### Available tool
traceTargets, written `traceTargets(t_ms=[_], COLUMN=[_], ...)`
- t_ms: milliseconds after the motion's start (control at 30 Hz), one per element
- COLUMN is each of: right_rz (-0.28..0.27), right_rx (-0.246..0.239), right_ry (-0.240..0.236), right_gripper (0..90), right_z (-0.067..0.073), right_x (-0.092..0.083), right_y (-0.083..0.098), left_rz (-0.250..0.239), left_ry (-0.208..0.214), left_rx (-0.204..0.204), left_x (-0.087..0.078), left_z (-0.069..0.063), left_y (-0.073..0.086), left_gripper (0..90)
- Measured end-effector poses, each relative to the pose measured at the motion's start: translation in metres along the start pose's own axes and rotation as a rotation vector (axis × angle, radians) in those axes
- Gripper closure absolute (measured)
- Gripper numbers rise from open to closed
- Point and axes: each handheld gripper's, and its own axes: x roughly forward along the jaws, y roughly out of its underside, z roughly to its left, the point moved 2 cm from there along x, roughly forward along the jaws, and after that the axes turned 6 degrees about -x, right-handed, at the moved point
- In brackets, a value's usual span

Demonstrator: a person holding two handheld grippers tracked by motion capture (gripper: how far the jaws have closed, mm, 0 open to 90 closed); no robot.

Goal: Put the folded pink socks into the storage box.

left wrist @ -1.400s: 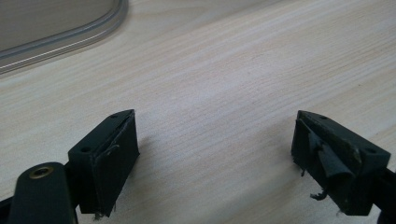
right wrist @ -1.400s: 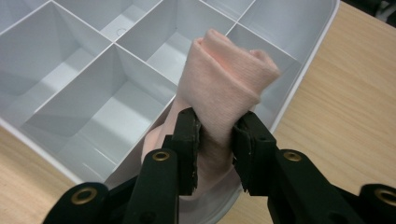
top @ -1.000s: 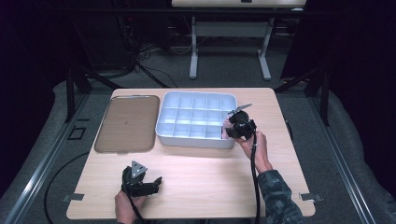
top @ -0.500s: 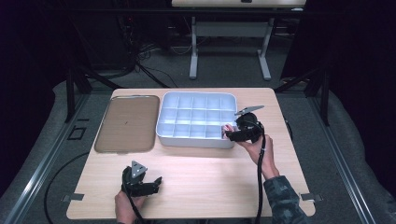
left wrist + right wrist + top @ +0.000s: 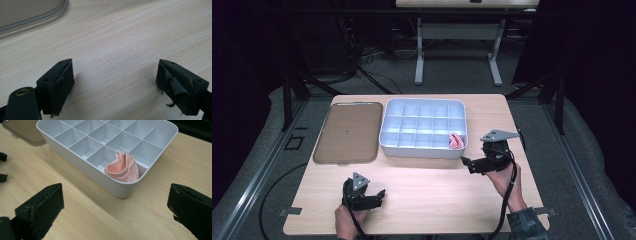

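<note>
1. Cloth first: we see the pink folded cloth (image 5: 123, 168) sitting in the near right corner compartment of the white divided tray (image 5: 422, 149), bunched upright with its top poking above the rim.
2. Our right gripper (image 5: 468, 165) hangs just off the tray's near right corner; its jaws have just been opening and now stand wide with nothing between them.
3. Our left gripper (image 5: 381, 196) rests low over the bare counter (image 5: 437, 200) near the front edge, jaws wide and empty.
4. Risk, as we judge it: the cloth may spring loose and spill over the tray wall, since the folds look uncompressed.
5. Another risk: the right gripper's trailing cable or jaw could brush the tray corner and shove the tray, because the gripper is so close to it.
6. The brown lid (image 5: 347, 131) lies flat beside the tray at its left; if we go to close it, the protruding cloth could get pinched under the edge.
</note>
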Motion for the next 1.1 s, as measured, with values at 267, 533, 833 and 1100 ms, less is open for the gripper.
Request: traceTargets(t_ms=[267, 533, 833, 1100], right_rz=[0.009, 0.062, 0.083, 0.125], right_rx=[0.009, 0.060, 0.101, 0.081], right_ry=[0.015, 0.005, 0.065, 0.068], right_gripper=[0.0, 0.0, 0.0, 0.0], right_z=[0.003, 0.005, 0.007, 0.009], right_x=[-0.009, 0.001, 0.012, 0.019], right_y=[0.041, 0.102, 0.143, 0.150], left_rz=[-0.001, -0.001, 0.000, 0.000], left_ry=[0.000, 0.000, 0.000, 0.000], left_rx=[0.000, 0.000, 0.000, 0.000], left_x=[0.000, 0.000, 0.000, 0.000], left_z=[0.000, 0.000, 0.000, 0.000], left_y=[0.000, 0.000, 0.000, 0.000], left_gripper=[14.6, 14.6, 14.6, 14.6])
